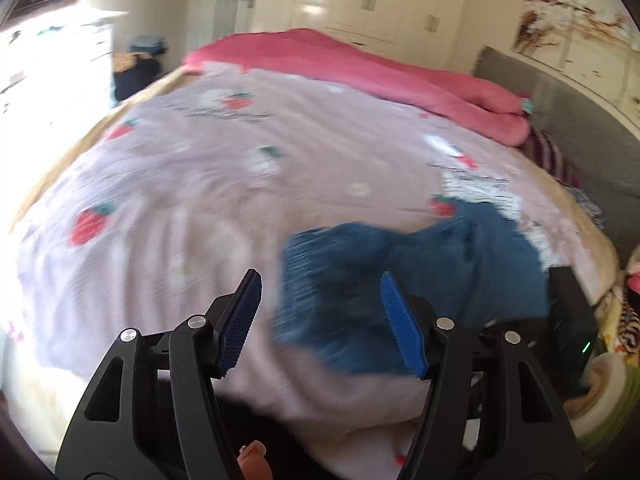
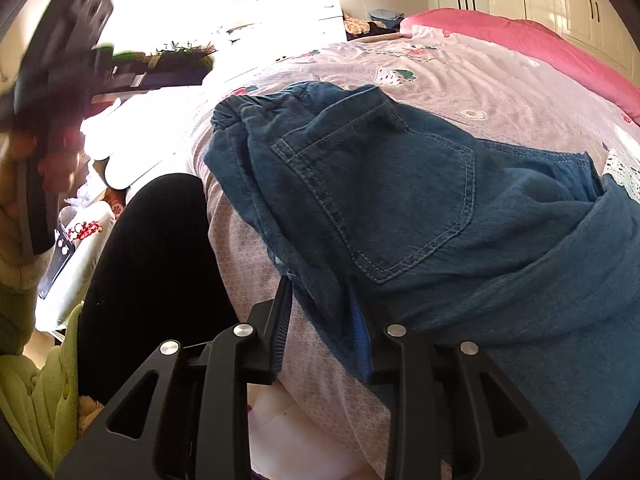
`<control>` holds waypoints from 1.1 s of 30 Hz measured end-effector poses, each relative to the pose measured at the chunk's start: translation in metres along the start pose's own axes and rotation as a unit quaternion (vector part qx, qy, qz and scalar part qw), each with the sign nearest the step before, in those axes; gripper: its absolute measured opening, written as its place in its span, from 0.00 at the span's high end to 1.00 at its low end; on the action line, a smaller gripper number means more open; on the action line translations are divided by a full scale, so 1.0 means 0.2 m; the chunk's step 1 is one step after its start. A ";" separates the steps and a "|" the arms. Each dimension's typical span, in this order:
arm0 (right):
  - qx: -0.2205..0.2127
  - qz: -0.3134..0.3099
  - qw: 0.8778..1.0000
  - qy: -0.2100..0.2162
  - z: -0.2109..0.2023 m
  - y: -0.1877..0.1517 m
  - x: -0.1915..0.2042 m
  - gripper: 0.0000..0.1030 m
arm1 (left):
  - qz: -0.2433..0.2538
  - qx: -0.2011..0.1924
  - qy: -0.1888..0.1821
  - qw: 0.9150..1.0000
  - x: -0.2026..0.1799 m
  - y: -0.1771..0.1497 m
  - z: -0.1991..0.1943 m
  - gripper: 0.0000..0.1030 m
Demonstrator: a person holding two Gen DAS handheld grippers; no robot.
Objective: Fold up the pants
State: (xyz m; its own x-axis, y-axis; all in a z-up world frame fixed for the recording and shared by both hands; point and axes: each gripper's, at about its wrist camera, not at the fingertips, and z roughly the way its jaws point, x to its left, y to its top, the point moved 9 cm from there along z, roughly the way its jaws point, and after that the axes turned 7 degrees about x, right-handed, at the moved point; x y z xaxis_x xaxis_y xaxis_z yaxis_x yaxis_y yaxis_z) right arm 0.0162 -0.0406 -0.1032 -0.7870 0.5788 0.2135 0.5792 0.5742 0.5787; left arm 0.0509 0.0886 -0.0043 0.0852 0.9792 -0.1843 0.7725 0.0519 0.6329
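Observation:
Blue denim pants (image 2: 380, 184) lie folded on a pink strawberry-print bedspread (image 2: 460, 80), with the elastic waistband at the far left and a back pocket facing up. My right gripper (image 2: 320, 292) sits at the pants' near edge. Its jaws stand apart, the denim hem lies loosely between them, and the pads do not press on it. In the left wrist view everything is blurred. My left gripper (image 1: 320, 280) hangs open and empty above the bed. The pants (image 1: 460, 264) lie below and to its right.
A pink blanket (image 1: 360, 68) is bunched along the far side of the bed, beside a grey headboard (image 1: 560, 120). A person's black-clad leg (image 2: 152, 260) stands at the bed's near left edge. A hand (image 2: 24, 152) is raised at upper left. Wardrobes line the far wall.

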 end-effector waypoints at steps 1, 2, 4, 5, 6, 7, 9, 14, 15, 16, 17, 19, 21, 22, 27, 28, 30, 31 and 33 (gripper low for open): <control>0.000 0.002 1.000 0.002 0.00 0.00 0.00 0.72 | 0.009 0.004 -0.015 1.000 -0.08 0.02 0.04 0.47; 0.001 0.003 1.000 0.004 -0.01 -0.01 0.00 0.72 | 0.017 0.011 -0.026 0.999 -0.15 0.02 0.09 0.49; 0.003 0.027 0.999 0.028 -0.06 -0.02 -0.02 0.72 | 0.026 0.029 -0.036 0.999 -0.23 -0.01 0.19 0.58; -0.002 0.045 0.998 0.049 -0.10 -0.03 -0.03 0.72 | 0.026 0.042 -0.035 0.998 -0.24 -0.05 0.23 0.61; -0.006 0.057 0.997 0.054 -0.14 -0.04 -0.05 0.72 | 0.029 0.058 -0.034 0.997 -0.26 -0.09 0.28 0.62; -0.011 0.060 0.997 0.049 -0.18 -0.04 -0.07 0.72 | 0.038 0.072 -0.023 0.996 -0.25 -0.15 0.33 0.63; -0.031 0.064 0.997 0.022 -0.27 -0.04 -0.12 0.72 | 0.040 0.089 0.006 0.995 -0.20 -0.24 0.40 0.68; -0.065 0.083 0.994 -0.022 -0.39 0.04 -0.23 0.64 | 0.045 0.086 0.004 0.995 -0.18 -0.30 0.42 0.69; -0.067 0.083 0.994 -0.030 -0.39 0.07 -0.25 0.61 | 0.042 0.085 0.004 0.995 -0.18 -0.30 0.43 0.69; -0.071 0.079 0.994 -0.038 -0.38 0.11 -0.26 0.56 | 0.042 0.084 0.005 0.996 -0.18 -0.30 0.43 0.69; -0.071 0.073 0.994 -0.043 -0.37 0.13 -0.27 0.55 | 0.043 0.082 0.006 0.996 -0.18 -0.30 0.43 0.69; -0.061 0.068 0.994 -0.068 -0.31 0.15 -0.31 0.53 | 0.046 0.078 0.009 0.996 -0.18 -0.30 0.43 0.69; -0.027 0.080 0.993 -0.085 -0.23 0.15 -0.38 0.53 | 0.049 0.075 0.014 0.996 -0.19 -0.31 0.42 0.69; -0.001 0.102 0.991 -0.091 -0.16 0.11 -0.44 0.53 | 0.051 0.073 0.017 0.996 -0.19 -0.31 0.42 0.69; -0.005 0.134 0.989 -0.061 -0.14 0.05 -0.47 0.53 | 0.045 0.066 0.015 0.997 -0.21 -0.28 0.41 0.69; -0.020 0.140 0.989 -0.053 -0.19 0.05 -0.47 0.52 | 0.039 0.064 0.010 0.997 -0.21 -0.27 0.39 0.68; -0.057 0.159 0.985 -0.028 -0.32 0.06 -0.47 0.42 | 0.034 0.050 -0.004 0.998 -0.24 -0.23 0.32 0.58; -0.075 0.166 0.983 -0.025 -0.38 0.04 -0.47 0.36 | 0.042 0.036 -0.004 0.998 -0.27 -0.21 0.27 0.56; -0.095 0.174 0.979 -0.040 -0.49 0.03 -0.51 0.31 | 0.061 0.016 0.001 0.998 -0.31 -0.17 0.21 0.47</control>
State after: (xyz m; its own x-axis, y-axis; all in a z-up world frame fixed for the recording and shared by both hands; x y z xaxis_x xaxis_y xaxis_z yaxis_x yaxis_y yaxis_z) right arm 0.0787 -0.1530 -0.0439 -0.5258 0.7684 0.3648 0.7534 0.2215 0.6192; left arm 0.0449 0.0170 -0.0459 0.1783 0.9783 -0.1054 0.7761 -0.0740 0.6262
